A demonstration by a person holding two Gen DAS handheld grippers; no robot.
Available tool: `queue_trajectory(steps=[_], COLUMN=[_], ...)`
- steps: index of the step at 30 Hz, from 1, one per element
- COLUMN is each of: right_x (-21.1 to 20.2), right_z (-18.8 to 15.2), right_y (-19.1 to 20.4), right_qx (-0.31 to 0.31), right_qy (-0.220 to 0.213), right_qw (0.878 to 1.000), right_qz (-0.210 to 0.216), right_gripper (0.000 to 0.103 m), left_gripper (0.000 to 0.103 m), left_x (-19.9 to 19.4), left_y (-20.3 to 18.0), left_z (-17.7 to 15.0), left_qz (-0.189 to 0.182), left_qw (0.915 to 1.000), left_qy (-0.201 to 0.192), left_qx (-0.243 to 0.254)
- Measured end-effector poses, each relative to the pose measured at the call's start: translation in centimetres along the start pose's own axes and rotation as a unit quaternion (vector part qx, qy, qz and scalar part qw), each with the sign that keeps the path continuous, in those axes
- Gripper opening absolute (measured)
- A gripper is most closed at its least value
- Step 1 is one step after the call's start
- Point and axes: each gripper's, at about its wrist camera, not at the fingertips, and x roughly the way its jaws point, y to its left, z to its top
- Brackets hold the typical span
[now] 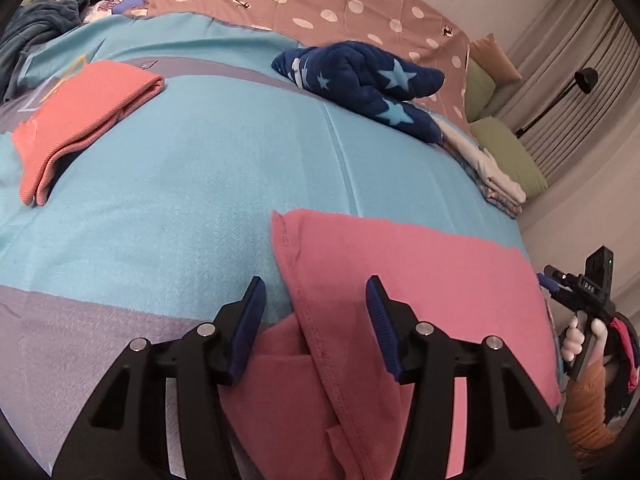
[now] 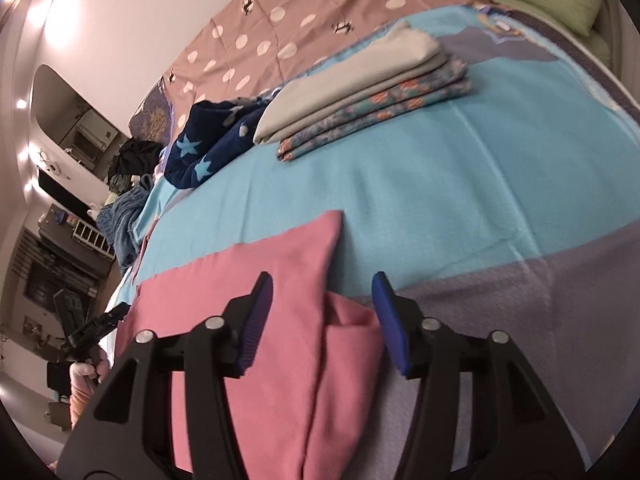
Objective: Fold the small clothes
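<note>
Left wrist view: the turquoise bedspread (image 1: 180,184) is carrying the pink garment (image 1: 400,280), lying folded at its near edge. The left gripper (image 1: 316,320) is hovering over the garment's left hem, jaws standing apart, gripping nothing. The right gripper (image 2: 322,316) is straddling the opposite corner, jaws likewise apart.

Pink cloth (image 1: 400,272) (folded) on bed.

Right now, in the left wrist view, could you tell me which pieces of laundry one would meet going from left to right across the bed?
Folded coral cloth → navy star-print fleece → pink garment between the open left gripper pads → folded stack at the bed's right edge.
</note>
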Motion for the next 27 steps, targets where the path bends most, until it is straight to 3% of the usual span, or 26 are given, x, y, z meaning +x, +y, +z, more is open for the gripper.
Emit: queue_trajectory(steps=[2,3,4,5,6,7,9,10,11,14,15,17,18,19,24,27], right_x=[1.3,1.8,2.4,2.9,3.0,2.7,0.4,-0.7,-1.1,0.0,0.1,-0.2,-0.7,-1.3,-4.9,-7.1], right_z=[0.5,0.7,1.0,1.2,1.5,1.7,1.7,1.6,1.6,1.4,1.2,0.6,0.2,-0.2,-3.7,-6.5], right_y=[0.5,0.7,0.8,1.1,1.3,1.4,1.8,2.1,2.2,1.4,1.1,0.6,0.5,0.4,0.4,0.6], right_qx=[-0.008,-0.012,-0.016,-0.022,-0.024,-0.017,-0.014,-0.02,-0.026,-0.024,-0.015,0.002,0.005,0.003,-0.019,-0.028], right_qy=[0.017,0.024,0.032,0.035,0.036,0.024,-0.025,-0.044,-0.047,-0.022,-0.019,-0.029,-0.039,-0.045,-0.05,-0.054], right_qw=[1.0,1.0,0.999,0.999,0.999,1.0,0.999,0.999,0.999,0.999,0.999,0.999,0.999,0.999,0.998,0.998], right_qz=[0.004,0.006,0.007,0.007,0.009,0.009,0.019,0.018,0.008,-0.019,-0.028,-0.027,-0.026,-0.025,-0.015,-0.008], right_gripper=[0.054,0.054,0.049,0.031,0.003,0.002,0.002,0.002,0.002,0.005,0.01,0.031,0.041,0.041,0.041,0.041], left_gripper=[0.047,0.008,0.003,0.003,0.003,0.003,0.003,0.003,0.003,0.009,0.01,0.016,0.03,0.04,0.041,0.044], left_x=[0.3,0.4,0.6,0.5,0.0,-0.7,-2.4,-2.8,-2.7,-1.4,-1.3,-1.7,-2.1,-2.4,-5.0,-7.0], left_y=[-0.1,-0.2,-0.3,-0.4,-0.6,-0.8,-1.3,-1.5,-1.4,0.1,0.4,0.3,0.0,-0.2,-1.0,-1.8], left_z=[0.4,0.7,0.9,1.2,1.4,1.3,1.2,1.1,1.3,1.4,1.0,0.3,-0.3,-0.7,-3.6,-5.9], left_qz=[-0.008,-0.022,-0.033,-0.035,-0.032,-0.035,-0.033,-0.003,0.02,0.025,0.022,0.014,0.01,0.01,0.008,-0.012], left_qw=[1.0,0.9997,0.9994,0.9993,0.9993,0.9989,0.997,0.996,0.995,0.9981,0.9985,0.9986,0.9986,0.9986,0.9978,0.9965], left_qy=[-0.003,0.0,0.003,-0.001,-0.016,-0.028,-0.063,-0.079,-0.083,-0.054,-0.049,-0.05,-0.05,-0.051,-0.062,-0.079], left_qx=[0.005,0.008,0.01,0.009,0.01,0.012,0.03,0.043,0.052,0.017,0.007,0.007,0.01,0.013,0.023,0.022])
